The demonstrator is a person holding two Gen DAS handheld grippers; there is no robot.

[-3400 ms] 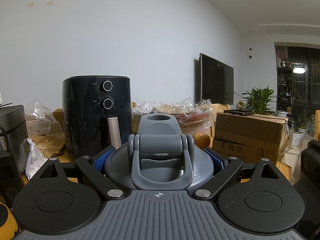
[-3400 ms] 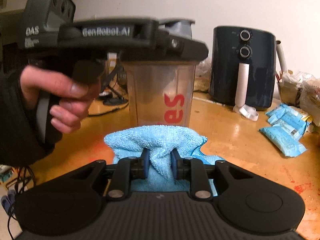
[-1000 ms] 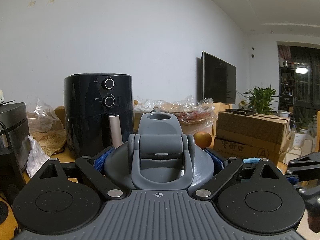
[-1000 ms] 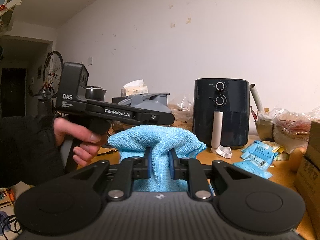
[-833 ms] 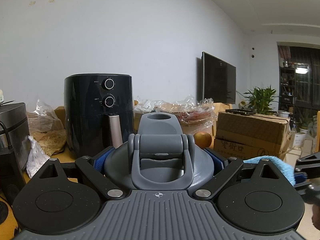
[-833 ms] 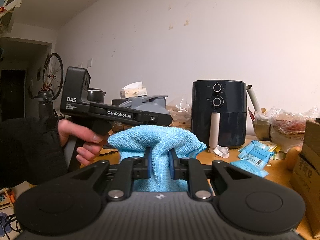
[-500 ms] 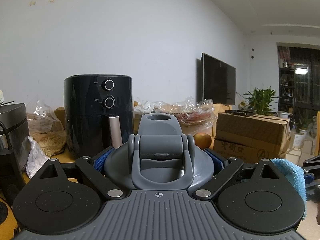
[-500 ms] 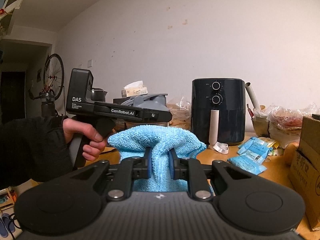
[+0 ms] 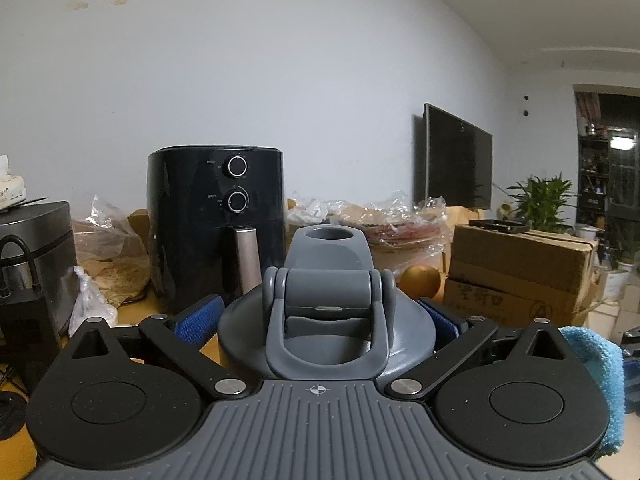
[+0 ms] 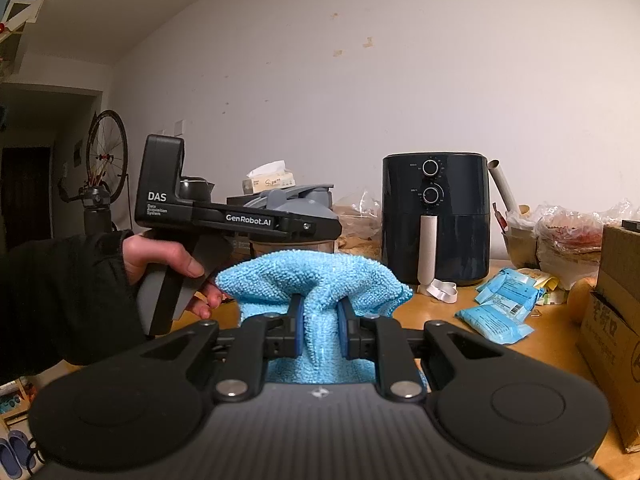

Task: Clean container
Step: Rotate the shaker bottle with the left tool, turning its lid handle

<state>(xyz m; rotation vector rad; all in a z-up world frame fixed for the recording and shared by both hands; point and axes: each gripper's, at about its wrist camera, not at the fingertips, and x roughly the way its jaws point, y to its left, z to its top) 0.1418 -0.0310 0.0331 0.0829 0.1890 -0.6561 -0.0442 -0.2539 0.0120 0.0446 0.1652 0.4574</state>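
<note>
Air fryer (image 9: 216, 224) behind container (image 9: 326, 320), box (image 9: 516, 276) rt

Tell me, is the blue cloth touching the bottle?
Cannot tell. In the right wrist view the blue cloth covers the bottle below its lid, so no contact or gap shows.

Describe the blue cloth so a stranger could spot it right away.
Find the black air fryer against the white wall. In front of it, the right gripper pinches a fluffy sky-blue cloth, the only soft, bunched thing there.
</note>
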